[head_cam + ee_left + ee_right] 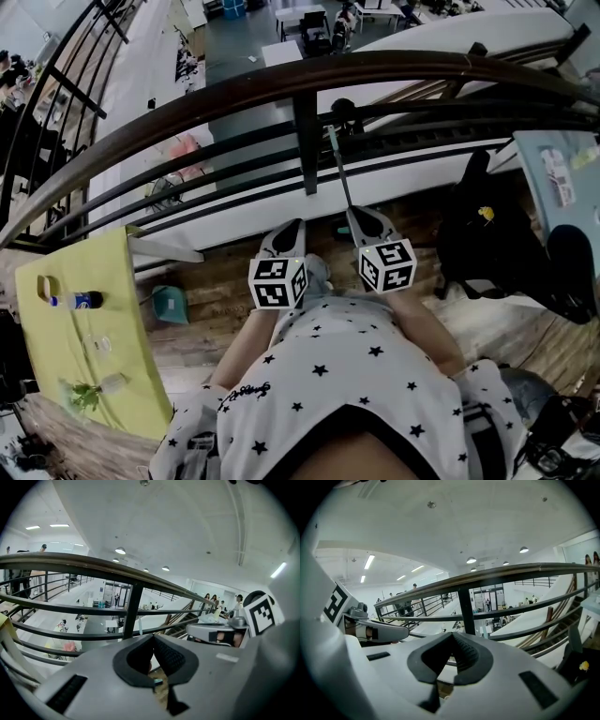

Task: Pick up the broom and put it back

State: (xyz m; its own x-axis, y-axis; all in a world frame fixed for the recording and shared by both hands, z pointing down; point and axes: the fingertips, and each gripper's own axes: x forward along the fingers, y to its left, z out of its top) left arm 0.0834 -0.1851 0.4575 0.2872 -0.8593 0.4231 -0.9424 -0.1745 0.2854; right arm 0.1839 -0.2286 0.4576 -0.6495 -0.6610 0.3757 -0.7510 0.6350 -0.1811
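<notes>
Broom: only its thin pale handle point(339, 169) shows, upright against the railing just right of the railing post point(305, 141). Its low end is hidden behind my right tongs point(360, 218), can't tell if they touch. Right tongs pressed together, nothing between, near the post's foot on its right. Left tongs point(289, 231) also pressed together, empty, straight in front of the post. Yellow-green table point(112, 281) with a bottle point(75, 301) well left of the post, black bulky shape point(487, 234) well right of it
</notes>
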